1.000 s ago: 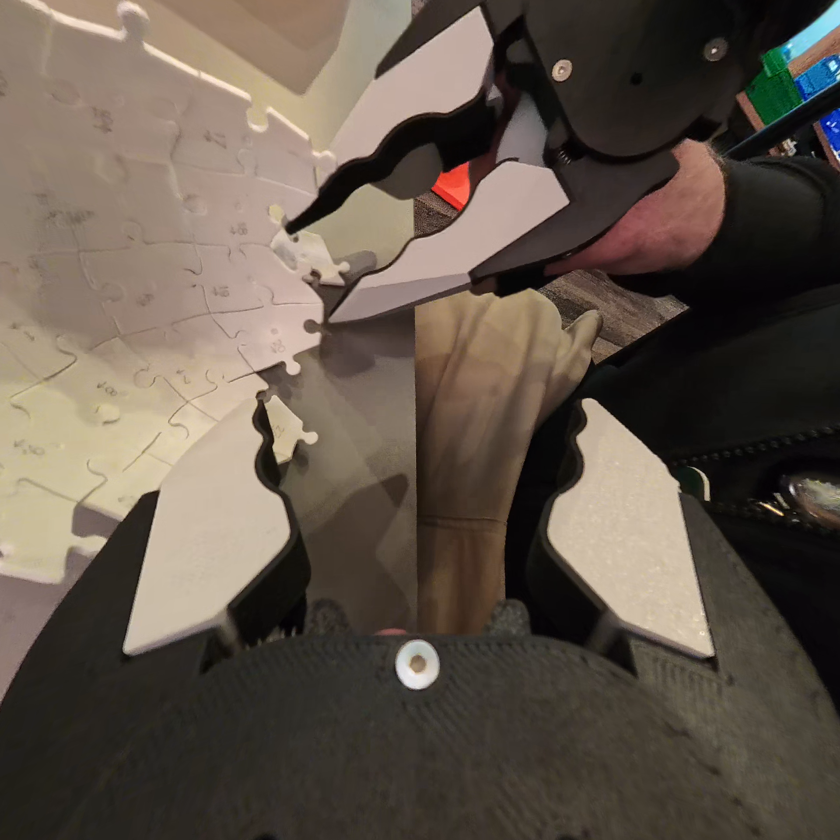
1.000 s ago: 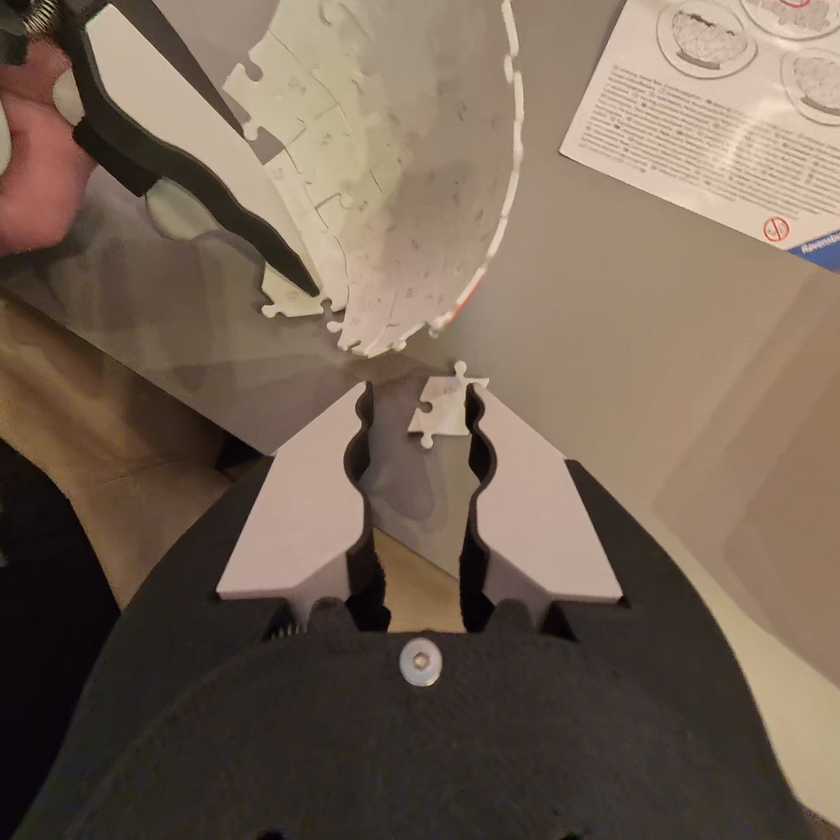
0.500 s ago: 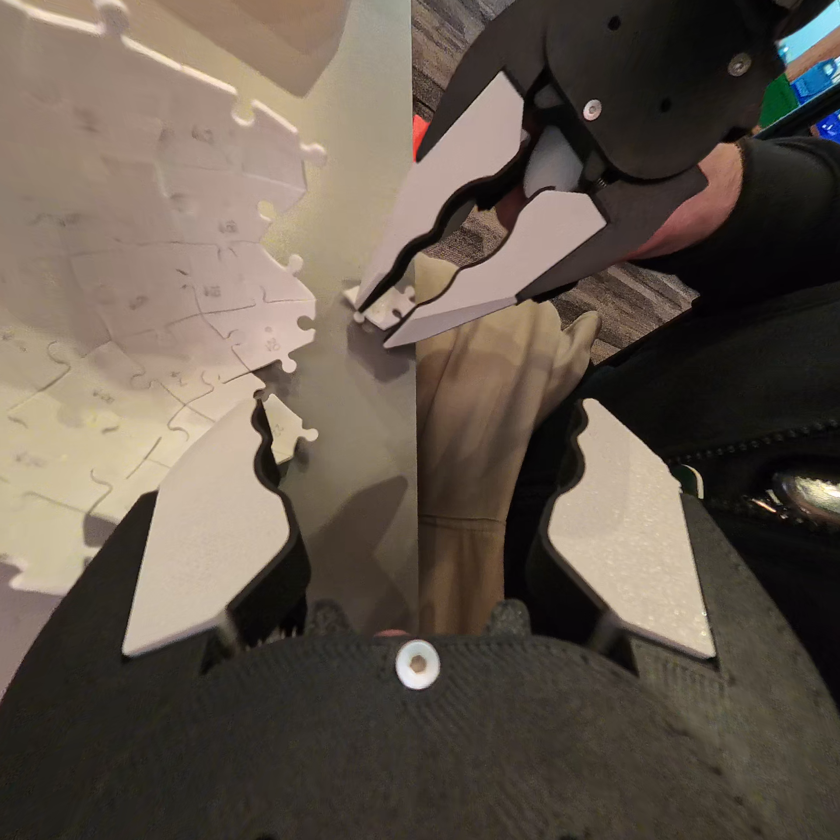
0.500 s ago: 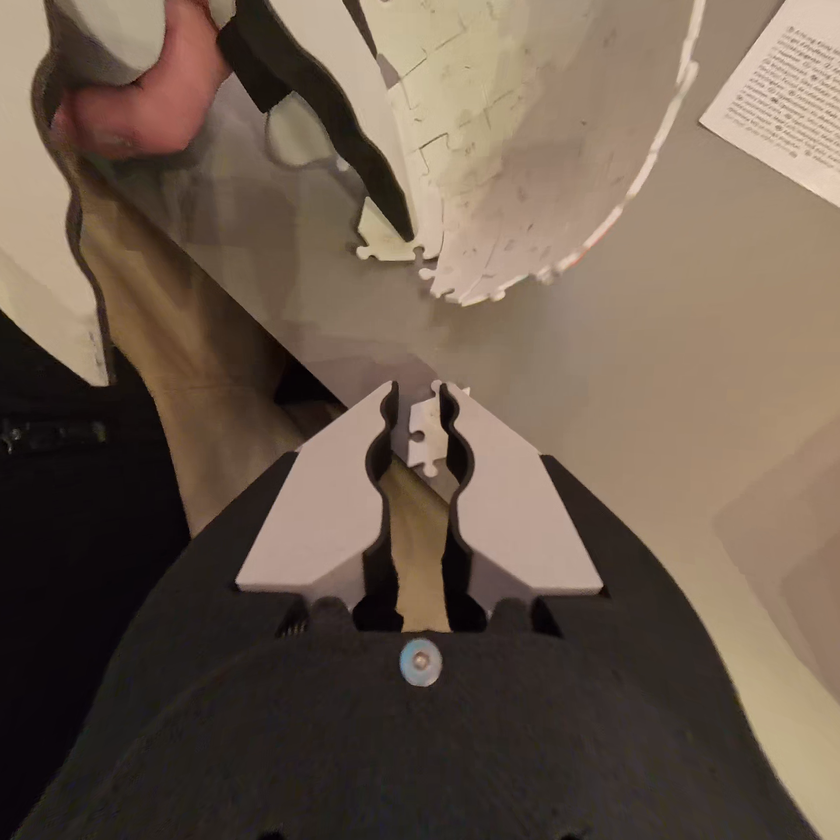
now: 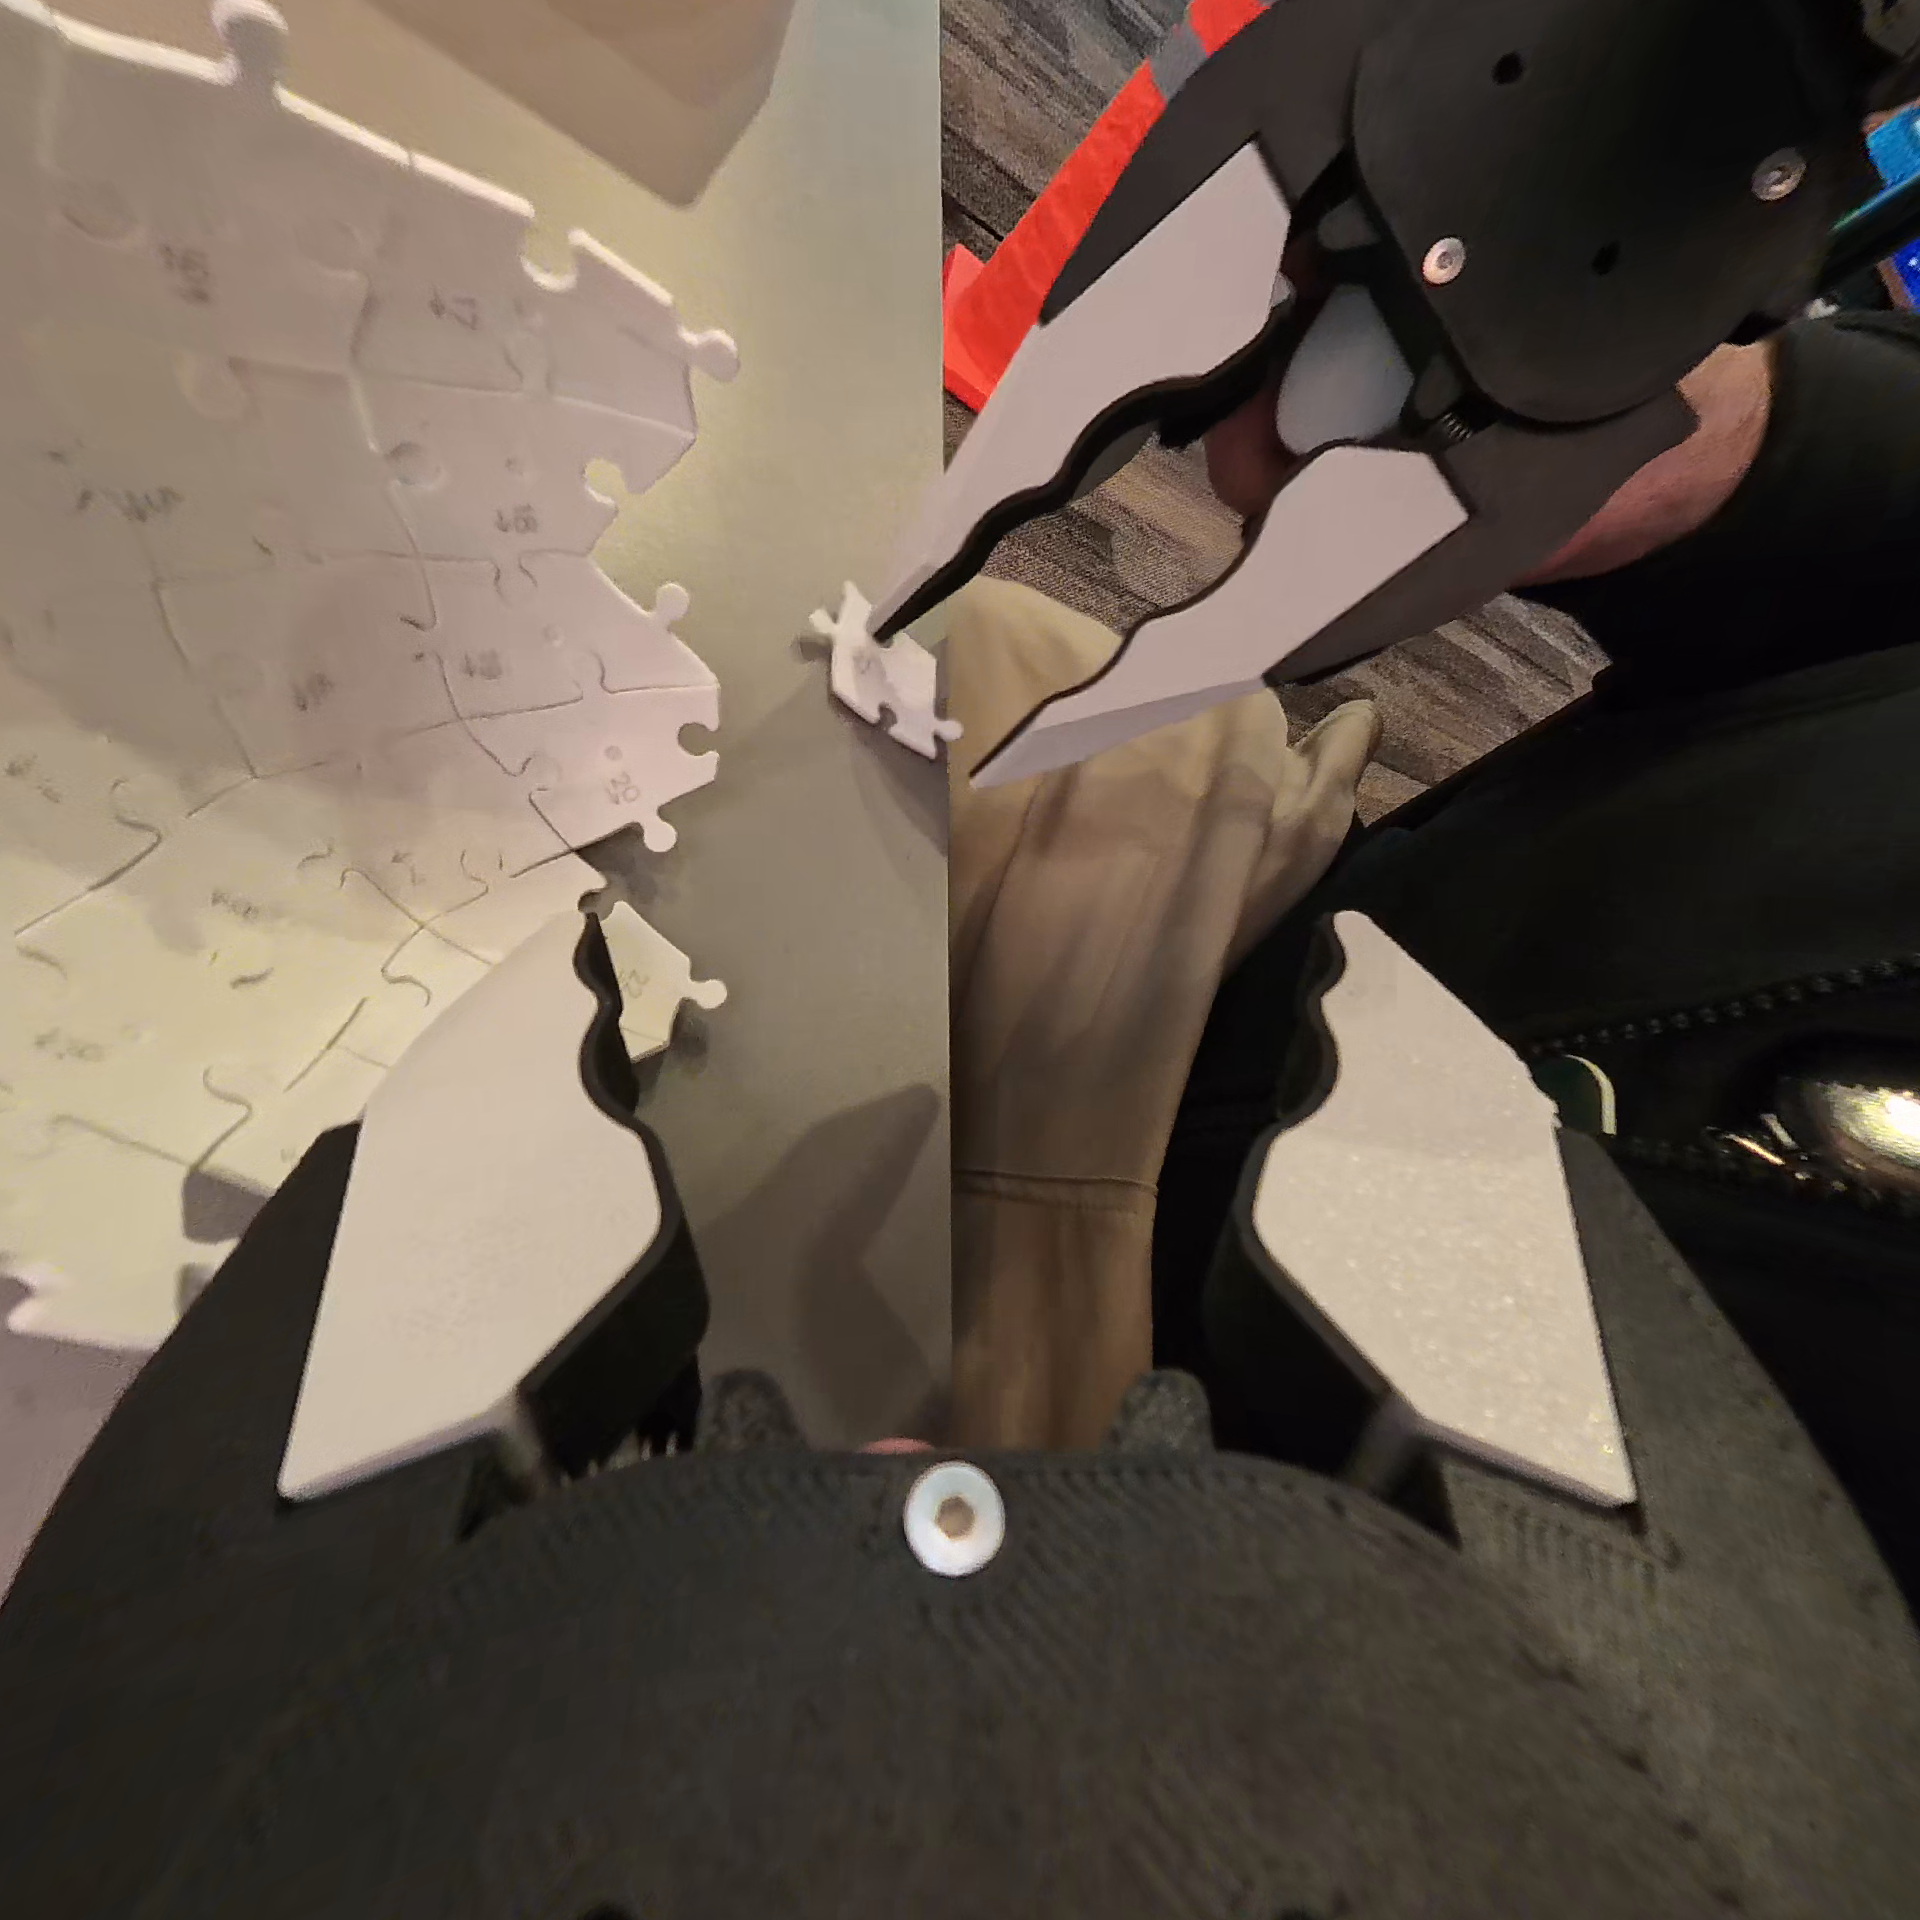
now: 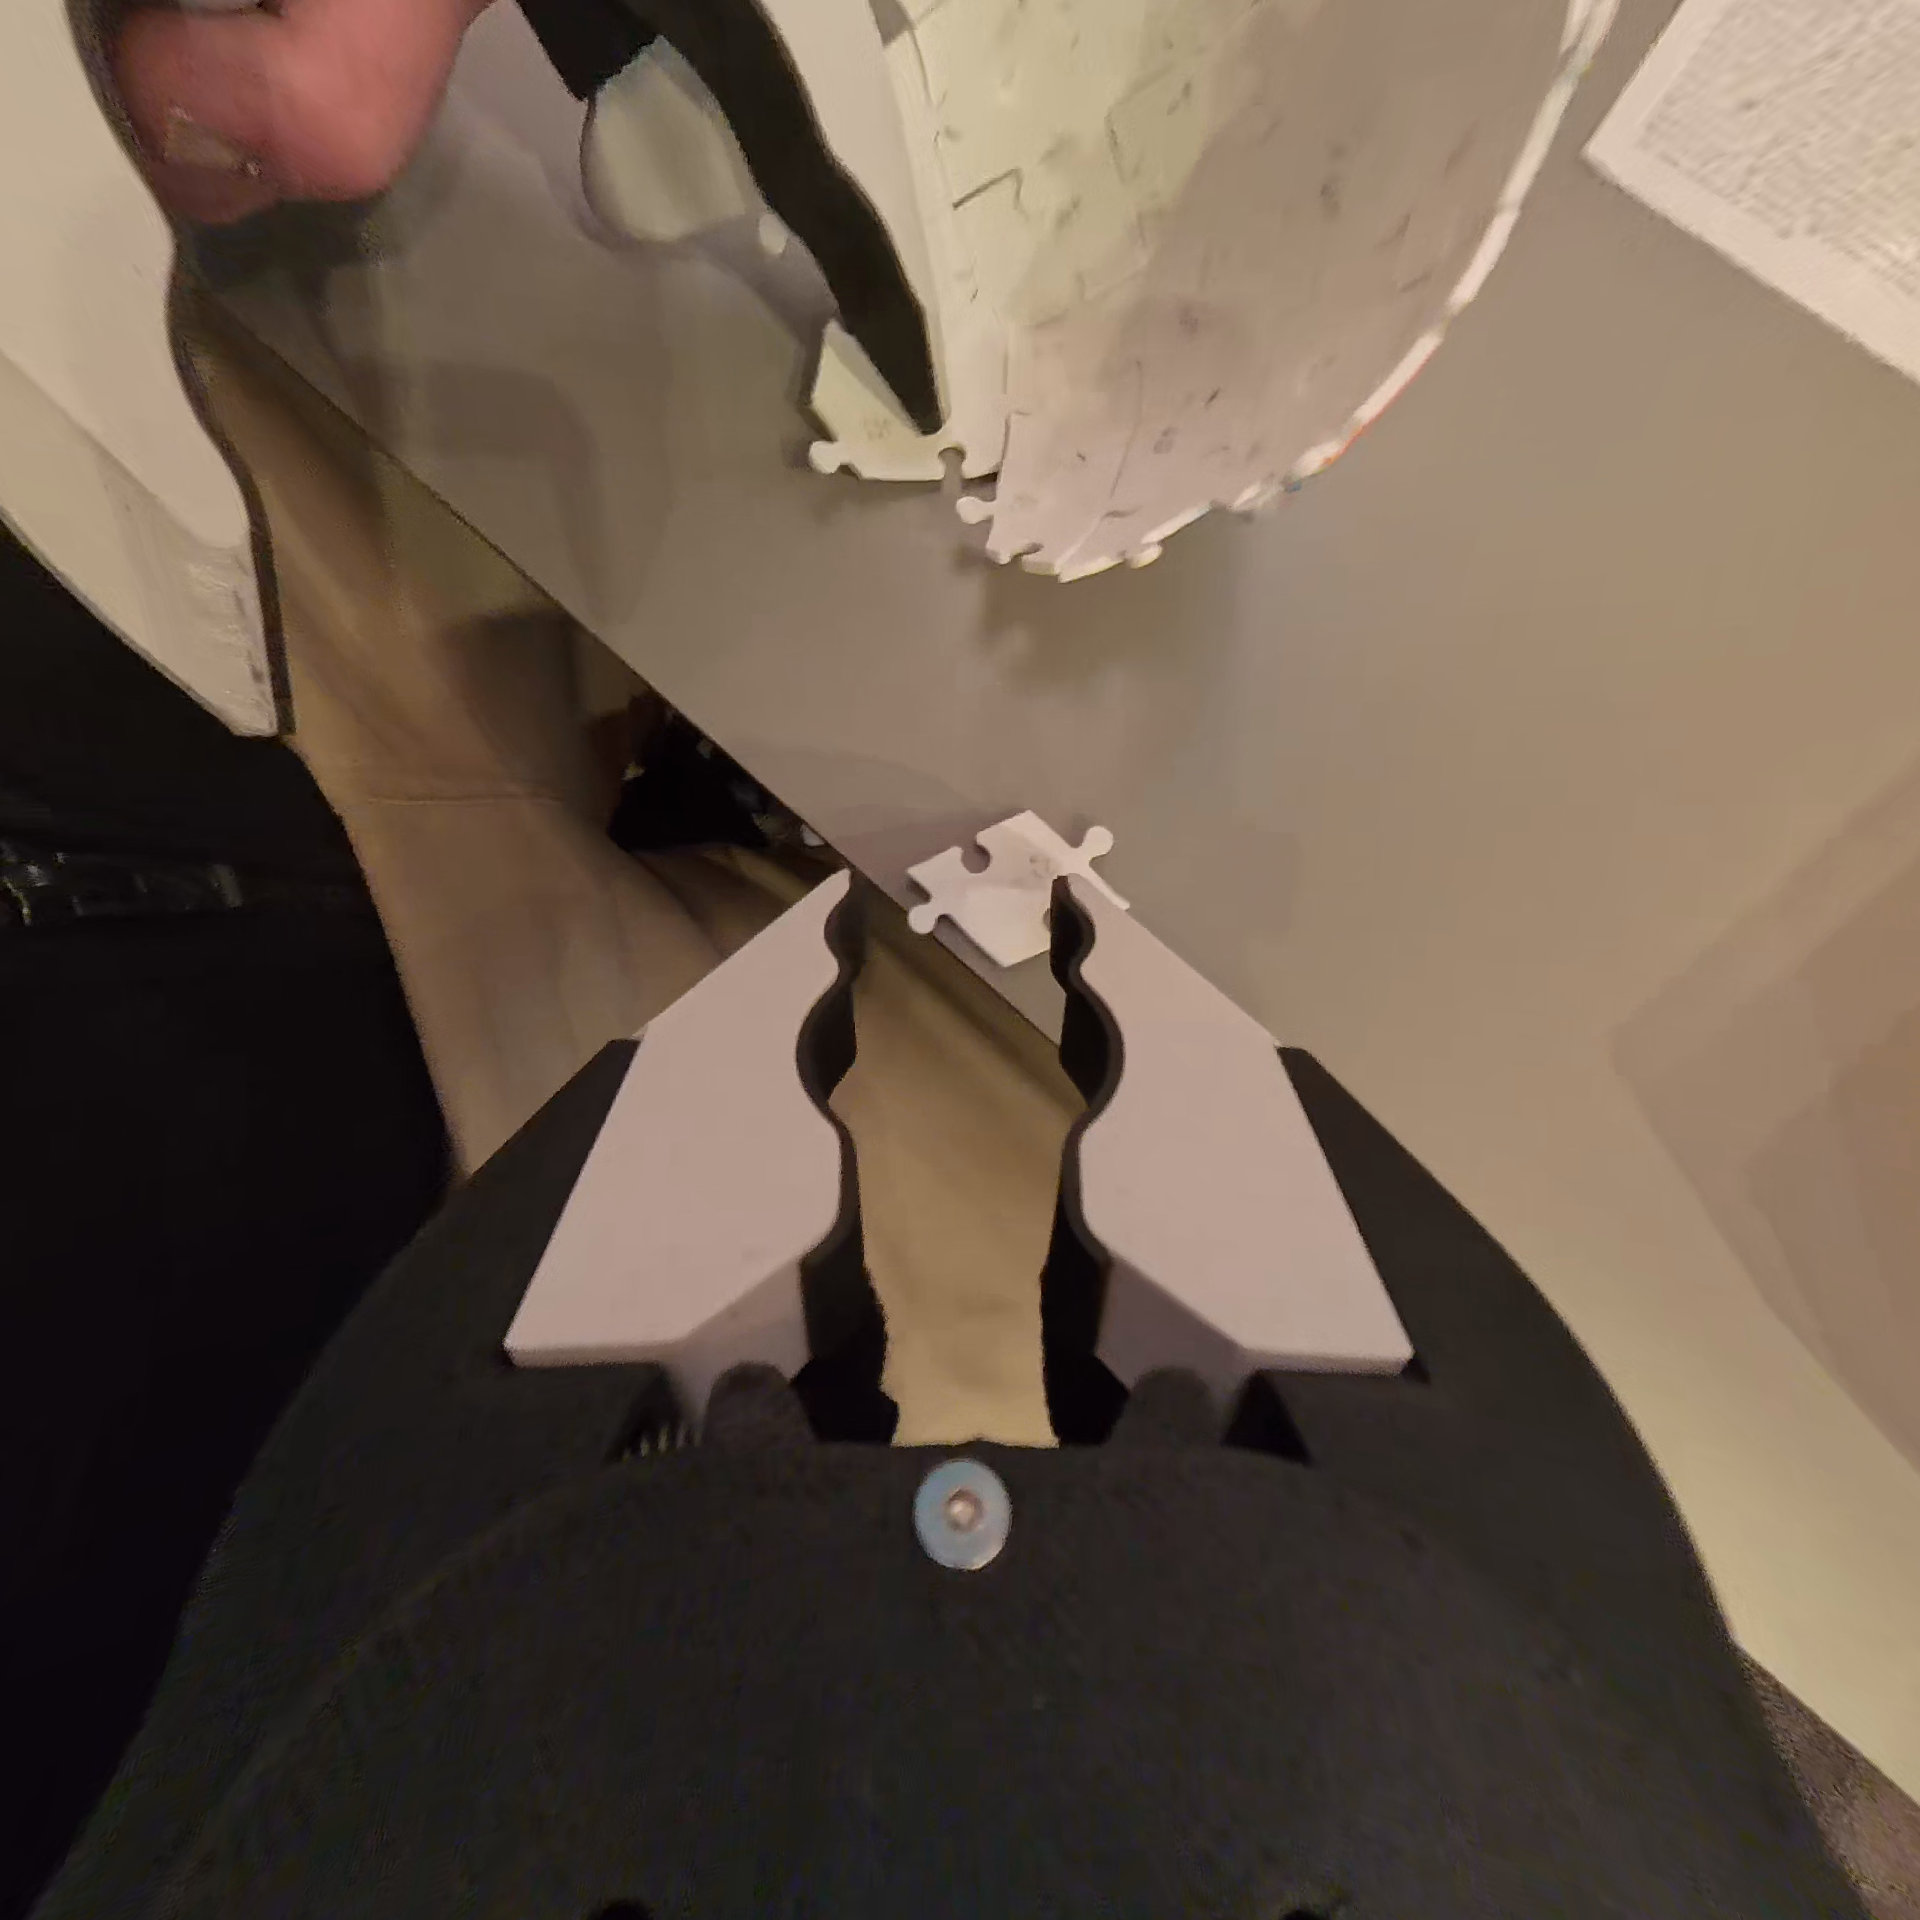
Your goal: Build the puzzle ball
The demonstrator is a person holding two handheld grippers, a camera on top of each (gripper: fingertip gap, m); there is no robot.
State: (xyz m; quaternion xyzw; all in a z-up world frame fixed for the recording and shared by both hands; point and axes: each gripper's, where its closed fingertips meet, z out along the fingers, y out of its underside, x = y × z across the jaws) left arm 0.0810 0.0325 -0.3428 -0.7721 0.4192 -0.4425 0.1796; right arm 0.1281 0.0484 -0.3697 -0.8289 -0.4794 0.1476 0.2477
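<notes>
Right tongs [image 6: 951,894], half open and empty, nudge a loose piece [image 6: 1003,883] overhanging the bench [image 6: 1455,779] edge; another shove could tip it off. Left tongs [image 5: 956,935] gape wide, one finger touching the puzzle ball [image 5: 312,623].

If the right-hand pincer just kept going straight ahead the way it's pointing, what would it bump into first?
Probably the loose puzzle piece at the grey table edge: it lies right at the tips of the open right gripper. Farther along sits the half-built puzzle ball. Depth is hard to judge.

White curved half-built puzzle ball [image 5: 312,582] on table; loose piece [image 5: 888,681] flat at table edge.
</notes>
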